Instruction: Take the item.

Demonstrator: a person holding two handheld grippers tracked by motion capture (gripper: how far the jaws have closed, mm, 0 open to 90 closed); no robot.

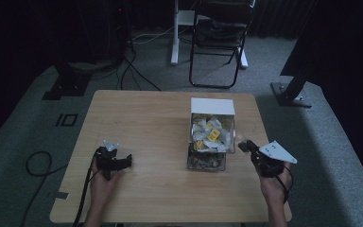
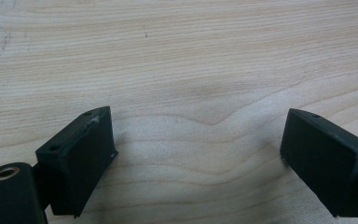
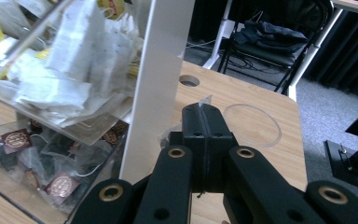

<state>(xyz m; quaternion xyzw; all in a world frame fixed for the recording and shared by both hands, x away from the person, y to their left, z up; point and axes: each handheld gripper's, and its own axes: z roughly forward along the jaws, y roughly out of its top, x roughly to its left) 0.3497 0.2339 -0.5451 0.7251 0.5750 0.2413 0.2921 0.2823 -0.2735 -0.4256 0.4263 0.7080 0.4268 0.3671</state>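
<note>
Two jaws of my right gripper (image 3: pixel 206 108) are pressed together on a thin clear sliver (image 3: pixel 206 101), too small to identify, its long axis pointing straight ahead. Just left stands the white-walled teabag dispenser (image 3: pixel 156 88). My left gripper (image 2: pixel 198 154) gapes wide, empty.

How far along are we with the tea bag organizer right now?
Done: the right gripper has shut on a thin clear tab beside the white wall of the organizer, by the upper compartment of tea bags. In hand: that pinch, though I cannot tell what the tab belongs to. Left: no tea bag lies out on the table, and the left gripper rests open on bare wood.
</note>
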